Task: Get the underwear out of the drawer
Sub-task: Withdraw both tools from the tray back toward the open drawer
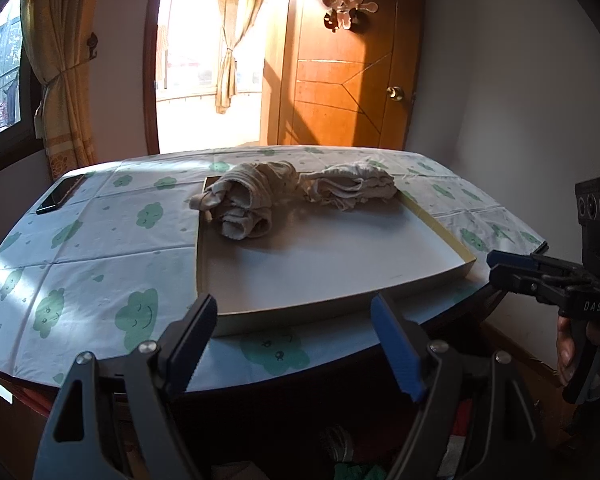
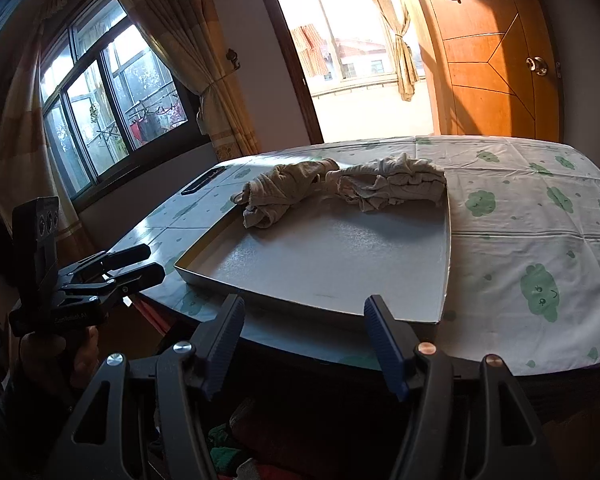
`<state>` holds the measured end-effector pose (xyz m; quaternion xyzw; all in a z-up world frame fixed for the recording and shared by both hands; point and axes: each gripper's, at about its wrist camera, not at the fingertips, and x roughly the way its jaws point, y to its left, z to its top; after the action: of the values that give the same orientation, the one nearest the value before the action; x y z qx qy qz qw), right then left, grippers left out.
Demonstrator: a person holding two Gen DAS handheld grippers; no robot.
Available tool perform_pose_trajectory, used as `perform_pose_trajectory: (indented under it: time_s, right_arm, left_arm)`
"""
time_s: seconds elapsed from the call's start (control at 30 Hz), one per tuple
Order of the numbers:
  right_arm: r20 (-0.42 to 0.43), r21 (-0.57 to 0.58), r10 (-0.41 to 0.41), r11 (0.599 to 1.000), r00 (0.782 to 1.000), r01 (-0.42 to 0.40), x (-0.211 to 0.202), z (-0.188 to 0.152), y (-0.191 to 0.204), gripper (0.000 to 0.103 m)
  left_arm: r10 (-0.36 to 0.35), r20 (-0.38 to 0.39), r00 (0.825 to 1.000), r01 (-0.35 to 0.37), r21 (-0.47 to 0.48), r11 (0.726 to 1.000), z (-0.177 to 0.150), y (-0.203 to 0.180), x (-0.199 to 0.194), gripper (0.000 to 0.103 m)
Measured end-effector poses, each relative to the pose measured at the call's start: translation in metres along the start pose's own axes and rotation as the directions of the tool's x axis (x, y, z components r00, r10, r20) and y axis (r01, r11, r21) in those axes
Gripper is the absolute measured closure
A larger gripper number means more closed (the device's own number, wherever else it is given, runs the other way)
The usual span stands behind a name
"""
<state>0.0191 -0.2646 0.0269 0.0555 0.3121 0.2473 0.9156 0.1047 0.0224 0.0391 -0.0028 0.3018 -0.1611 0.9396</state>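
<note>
Two grippers hung at the near edge of the scene, and what a wide stage they faced. Biggest of all was the table [image 1: 100, 240], draped in a white cloth printed with green clouds. On it sat the shallow drawer [image 1: 332, 256], a flat tray with low walls and a pale bare floor. Up at its far end lay the underwear: one beige bundle [image 1: 248, 200] at the far left corner, spilling over the wall there, and a second crumpled bundle [image 1: 352, 188] just beside it toward the far right corner. Both were still inside the drawer.

Next down, the left gripper [image 1: 292, 344] was short of the drawer's near wall, its jaws standing well apart, nothing between them. The right gripper [image 2: 304, 340] matched it, jaws parted and empty, also just short of the near wall. Smallest, a dark phone [image 1: 60, 196] lay on the table's far left corner.
</note>
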Motion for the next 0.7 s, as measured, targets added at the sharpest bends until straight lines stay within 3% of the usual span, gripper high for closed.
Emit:
perform_pose_trajectory:
  time_s: [0.7]
  right_arm:
    - [-0.072, 0.071, 0.012, 0.997, 0.997, -0.007, 0.004, -0.067, -0.003, 0.038]
  left_arm:
    - [0.050, -0.069, 0.996, -0.054, -0.058, 0.997, -0.067, 0.019, -0.012, 0.022]
